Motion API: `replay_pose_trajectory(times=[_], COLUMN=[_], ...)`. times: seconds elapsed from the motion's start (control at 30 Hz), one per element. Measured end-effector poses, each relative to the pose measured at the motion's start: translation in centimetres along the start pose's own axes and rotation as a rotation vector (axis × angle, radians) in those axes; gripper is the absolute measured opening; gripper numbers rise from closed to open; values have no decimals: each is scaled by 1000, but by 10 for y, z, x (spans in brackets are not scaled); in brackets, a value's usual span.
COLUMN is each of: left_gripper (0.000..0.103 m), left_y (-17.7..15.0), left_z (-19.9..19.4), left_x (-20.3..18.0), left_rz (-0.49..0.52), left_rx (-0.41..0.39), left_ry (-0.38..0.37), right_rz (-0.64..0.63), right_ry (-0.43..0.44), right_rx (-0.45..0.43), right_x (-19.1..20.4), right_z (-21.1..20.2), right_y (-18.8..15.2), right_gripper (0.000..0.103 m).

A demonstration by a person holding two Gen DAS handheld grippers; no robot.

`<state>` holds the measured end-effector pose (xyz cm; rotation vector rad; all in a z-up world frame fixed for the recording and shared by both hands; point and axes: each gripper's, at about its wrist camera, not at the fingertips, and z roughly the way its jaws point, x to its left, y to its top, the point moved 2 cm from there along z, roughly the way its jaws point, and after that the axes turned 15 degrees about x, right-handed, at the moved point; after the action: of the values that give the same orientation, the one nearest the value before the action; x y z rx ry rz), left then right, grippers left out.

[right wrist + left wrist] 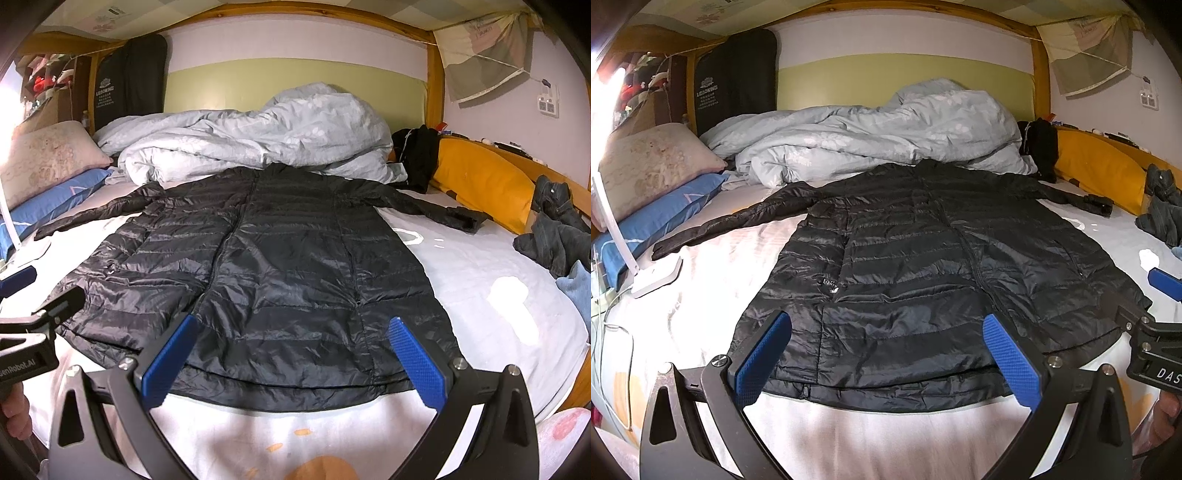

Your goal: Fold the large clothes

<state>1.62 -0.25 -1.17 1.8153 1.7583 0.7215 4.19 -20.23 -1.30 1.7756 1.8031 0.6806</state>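
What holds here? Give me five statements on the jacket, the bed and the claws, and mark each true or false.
1. The black puffer jacket lies spread flat on the bed sheet with both sleeves out to the sides. True.
2. The left claw is shut on the jacket's hem. False: its jaws stand wide open and hold nothing.
3. A crumpled light blue duvet lies beyond the jacket's collar. True.
4. The right claw grips a sleeve. False: it is open, near the hem.
5. The yellow pillow lies on top of the jacket. False: it rests against the bed's side rail, apart from it.
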Motion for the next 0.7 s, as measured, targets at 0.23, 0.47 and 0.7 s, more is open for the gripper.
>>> replay_pose_trajectory(times=[0.23, 0.47, 0.7], left_gripper=[103, 103, 103], left_y=[0, -1, 0], left_z=[-2, -3, -3], left_x=[-1, -1, 0], left_rz=[5, -2, 0], left_rx=[3, 2, 8], left_ry=[-2, -10, -5], right_rz=[1, 0, 0], right_ry=[-1, -4, -5], right_rx=[5, 8, 7], right_x=[0, -1, -1], right_z=[1, 2, 1], right_y=[0, -1, -1], right_gripper=[103, 103, 103])
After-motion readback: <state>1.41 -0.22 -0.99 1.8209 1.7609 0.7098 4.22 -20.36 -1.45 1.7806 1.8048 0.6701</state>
